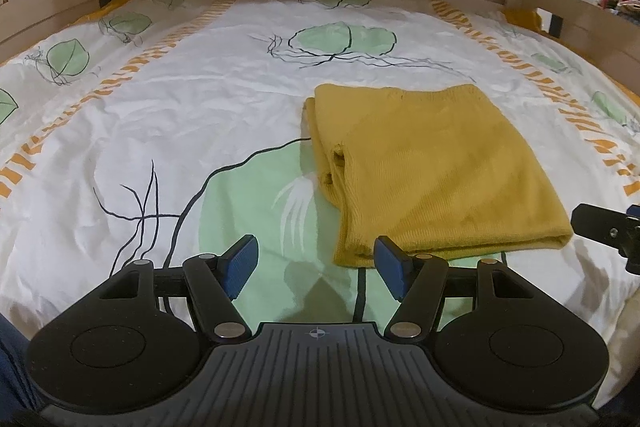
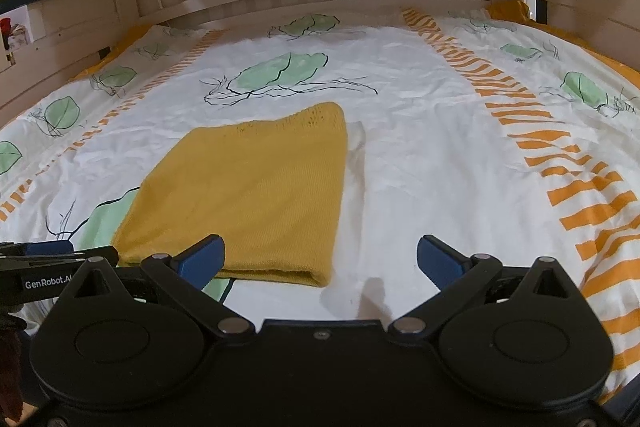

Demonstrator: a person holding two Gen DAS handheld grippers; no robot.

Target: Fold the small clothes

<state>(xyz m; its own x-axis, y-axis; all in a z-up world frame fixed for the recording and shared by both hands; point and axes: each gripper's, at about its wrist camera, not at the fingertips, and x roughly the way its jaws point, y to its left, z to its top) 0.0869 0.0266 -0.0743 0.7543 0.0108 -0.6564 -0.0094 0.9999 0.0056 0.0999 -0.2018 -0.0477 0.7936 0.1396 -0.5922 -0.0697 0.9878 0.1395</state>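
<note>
Yellow garment (image 1: pixel 432 167) folded; both tongs empty

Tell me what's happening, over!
Left gripper and right gripper open, empty. Mustard-yellow knitted garment folded flat on leaf-print bedsheet. Nothing blocking.

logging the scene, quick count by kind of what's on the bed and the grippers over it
yellow knit garment, folded: 1
leaf-print duvet cover: 1
grippers, both open and empty: 2, the left gripper and the right gripper
total: 4
</note>
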